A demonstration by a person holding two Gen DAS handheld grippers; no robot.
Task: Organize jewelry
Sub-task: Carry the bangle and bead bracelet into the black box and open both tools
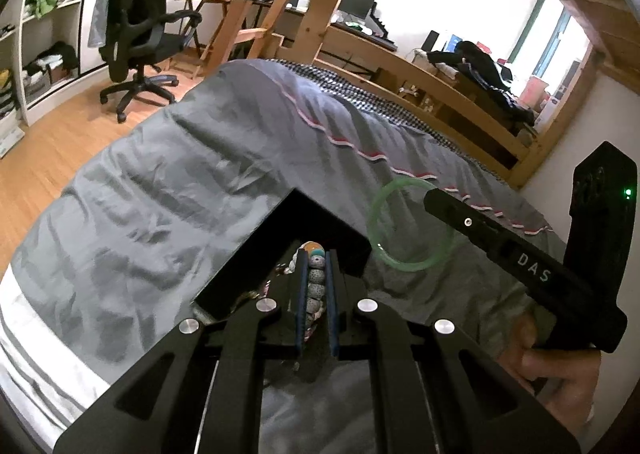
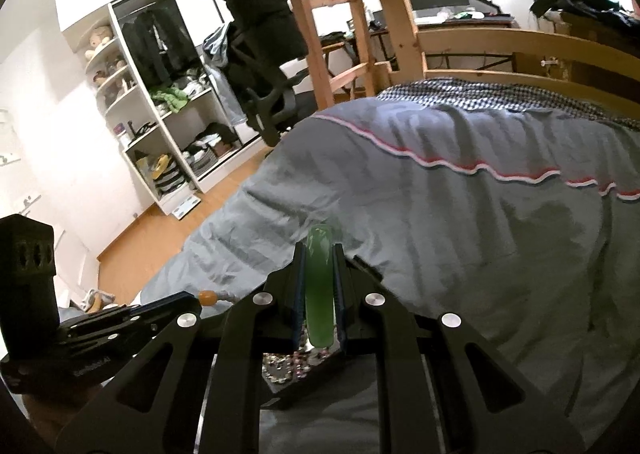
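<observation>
My left gripper (image 1: 316,258) is shut on a beaded bracelet (image 1: 315,282) of grey speckled, teal and orange beads, held over a black jewelry box (image 1: 280,238) on the bed. My right gripper (image 2: 319,250) is shut on a green jade bangle (image 2: 319,286), seen edge-on between its pads. In the left wrist view the bangle (image 1: 412,226) hangs as a ring from the right gripper (image 1: 436,200), just right of the box. Under the right gripper, the box's inside (image 2: 288,368) holds small beaded pieces. The left gripper (image 2: 192,300) shows at lower left with the bracelet's orange bead (image 2: 208,297).
Everything sits on a bed with a grey quilt (image 1: 180,182) trimmed in red and white. A wooden bed rail (image 1: 440,86) runs along the far side. A black office chair (image 1: 140,34) and white shelves (image 2: 160,126) stand on the wooden floor beyond.
</observation>
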